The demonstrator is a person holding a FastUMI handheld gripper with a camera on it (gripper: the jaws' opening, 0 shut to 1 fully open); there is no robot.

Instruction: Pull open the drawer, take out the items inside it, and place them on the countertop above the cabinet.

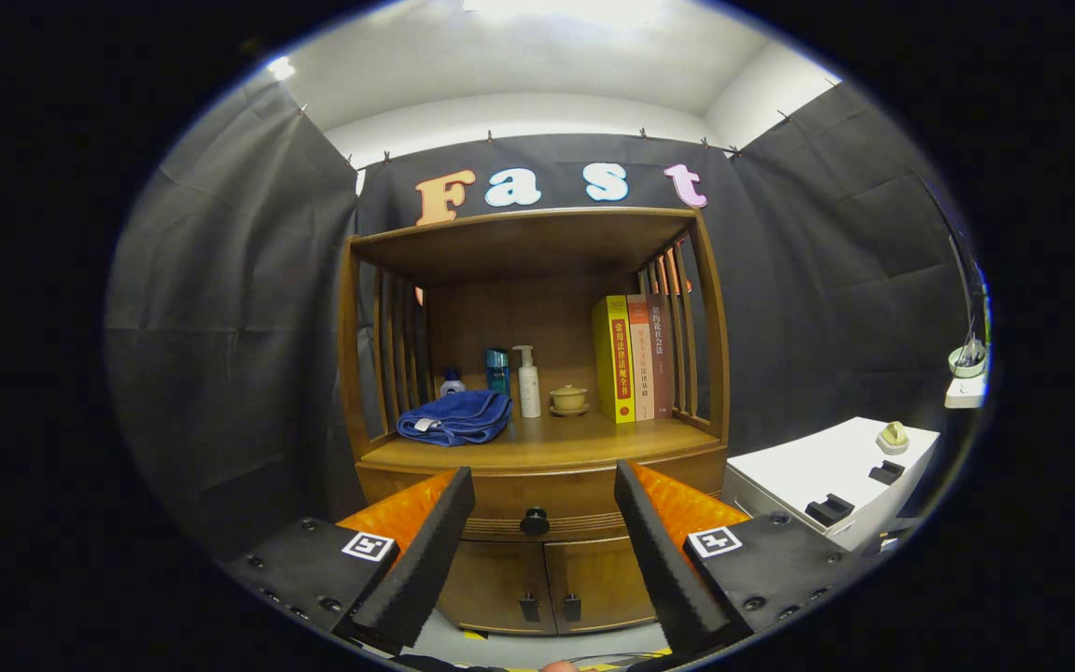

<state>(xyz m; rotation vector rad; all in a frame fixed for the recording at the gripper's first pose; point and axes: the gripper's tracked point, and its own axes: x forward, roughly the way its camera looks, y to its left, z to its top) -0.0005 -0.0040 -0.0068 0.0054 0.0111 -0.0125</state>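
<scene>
A wooden cabinet [537, 467] stands ahead against the booth wall. Its drawer [500, 499] is closed, with a round dark knob [535, 521] at its middle. My gripper [544, 485] is open, some way in front of the cabinet; the knob shows in the gap between the fingers [425, 551], well beyond the tips. Nothing is held. The countertop [556, 439] above the drawer carries a folded blue towel [455, 416], small bottles, a white pump bottle [528, 381], a little lidded cup [568, 399] and three upright books [633, 357]. The drawer's contents are hidden.
Below the drawer are two small doors [547, 583] with dark handles. A white box-like unit [831, 481] with black fittings stands to the cabinet's right. A shelf roof [528, 233] and slatted sides close in the countertop.
</scene>
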